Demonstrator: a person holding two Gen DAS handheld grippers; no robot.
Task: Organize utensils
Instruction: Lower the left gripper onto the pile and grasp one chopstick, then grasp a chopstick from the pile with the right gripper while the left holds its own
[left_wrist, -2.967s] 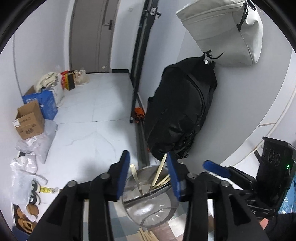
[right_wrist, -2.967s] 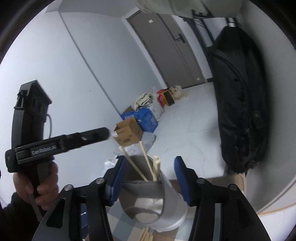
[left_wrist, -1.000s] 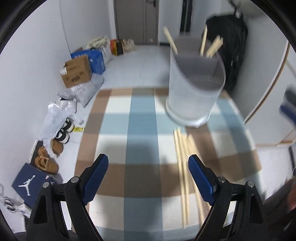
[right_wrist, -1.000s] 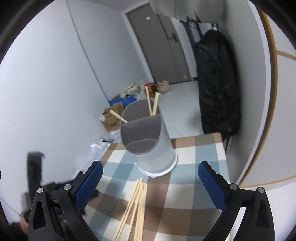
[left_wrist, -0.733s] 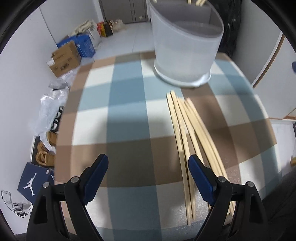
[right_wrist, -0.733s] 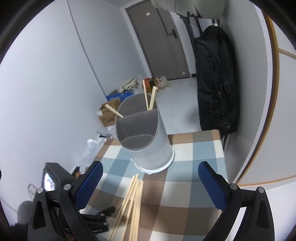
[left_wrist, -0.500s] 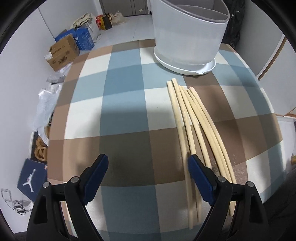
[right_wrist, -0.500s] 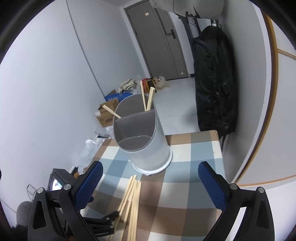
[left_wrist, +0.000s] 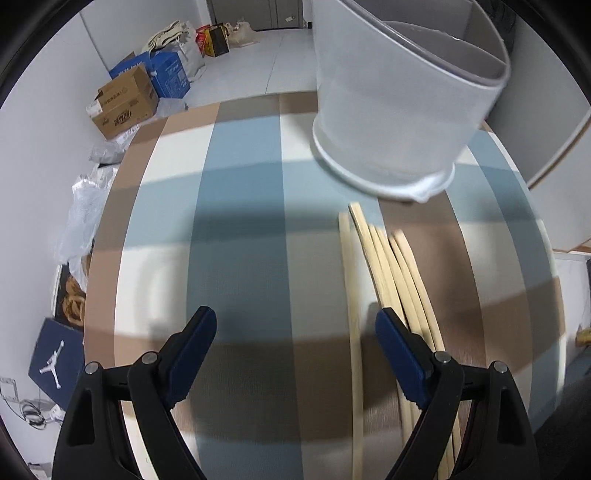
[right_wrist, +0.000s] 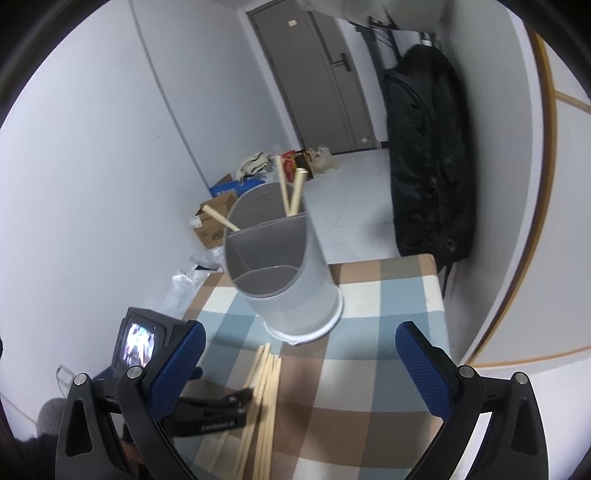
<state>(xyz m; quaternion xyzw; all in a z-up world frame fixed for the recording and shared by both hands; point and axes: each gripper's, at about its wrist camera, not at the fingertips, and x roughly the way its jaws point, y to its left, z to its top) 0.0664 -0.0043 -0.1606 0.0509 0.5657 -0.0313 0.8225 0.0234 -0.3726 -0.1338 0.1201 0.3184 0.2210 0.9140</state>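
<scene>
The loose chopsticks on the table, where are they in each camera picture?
Left wrist view: the loose chopsticks lie lower right, running past the right finger of the open left gripper.
Right wrist view: the same bundle lies at bottom centre, left of the middle.
Shared landmark: the grey utensil holder stands just beyond their far ends on the checked tablecloth.

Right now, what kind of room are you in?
Probably a home entryway or spare room. A grey door, a black backpack on the wall, cardboard boxes on the floor, and a small table with a checked cloth.
</scene>
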